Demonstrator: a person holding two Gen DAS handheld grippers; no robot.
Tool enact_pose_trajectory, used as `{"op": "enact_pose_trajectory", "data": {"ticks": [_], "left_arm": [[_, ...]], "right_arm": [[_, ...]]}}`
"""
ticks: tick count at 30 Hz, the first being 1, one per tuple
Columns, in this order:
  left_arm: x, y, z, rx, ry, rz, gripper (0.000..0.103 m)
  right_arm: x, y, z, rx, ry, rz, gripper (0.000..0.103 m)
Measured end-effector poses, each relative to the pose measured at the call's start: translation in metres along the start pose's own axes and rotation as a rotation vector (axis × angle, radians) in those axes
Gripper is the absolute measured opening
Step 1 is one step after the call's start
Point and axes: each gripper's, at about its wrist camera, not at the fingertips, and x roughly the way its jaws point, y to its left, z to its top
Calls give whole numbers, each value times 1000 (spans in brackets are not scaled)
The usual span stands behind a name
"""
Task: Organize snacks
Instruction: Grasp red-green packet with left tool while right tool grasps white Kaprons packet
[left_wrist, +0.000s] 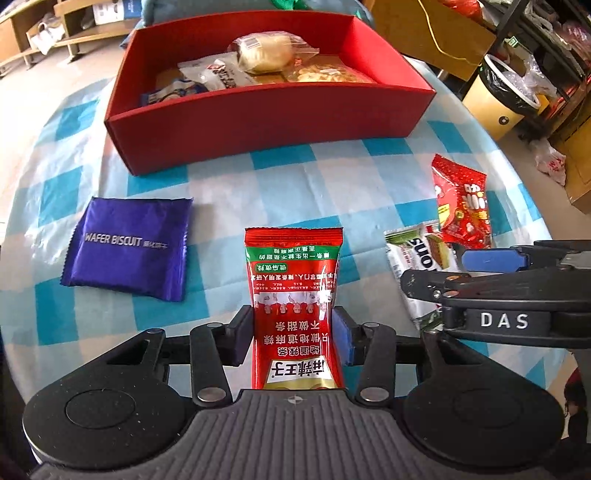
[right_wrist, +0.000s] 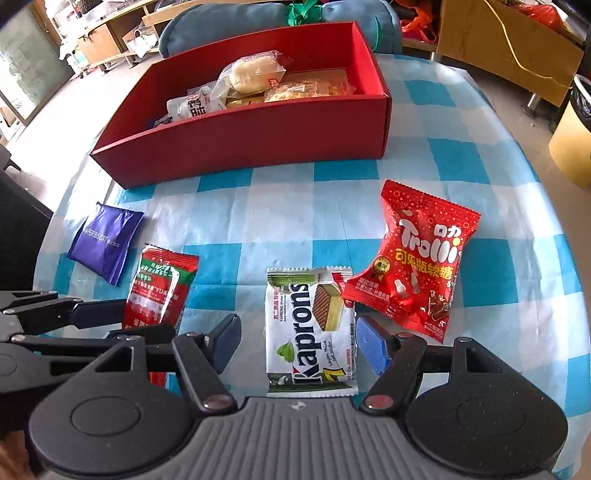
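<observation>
a: left gripper (left_wrist: 294, 334) pads pinch the long red-green crinkly snack sachet (left_wrist: 294, 295), its length running straight ahead toward the red cardboard box (left_wrist: 258, 125).

b: right gripper (right_wrist: 297, 345) fingers apart, straddling the white kaprons wafer packet (right_wrist: 310, 332) on the table, long axis forward.

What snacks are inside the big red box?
Inside the red box sits a clear-wrapped bun on top, a white packet and yellow crackers. A blue-white packet peeks out. Its near wall hides the rest.
</observation>
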Motion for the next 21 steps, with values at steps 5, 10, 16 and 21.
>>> {"op": "enact_pose_trajectory", "data": {"ticks": [5, 10, 16, 21], "left_arm": [[-1, 8, 0, -16, 6, -18, 53], [3, 11, 0, -20, 21, -20, 53], [4, 23, -1, -40, 33, -29, 54], [6, 29, -6, -33, 40, -19, 53]], "right_arm": [[16, 1, 0, -8, 47, -10, 65], [27, 10, 1, -19, 41, -34, 89], [33, 21, -5, -41, 21, -75, 100], [28, 46, -11, -133, -3, -122, 71]]}}
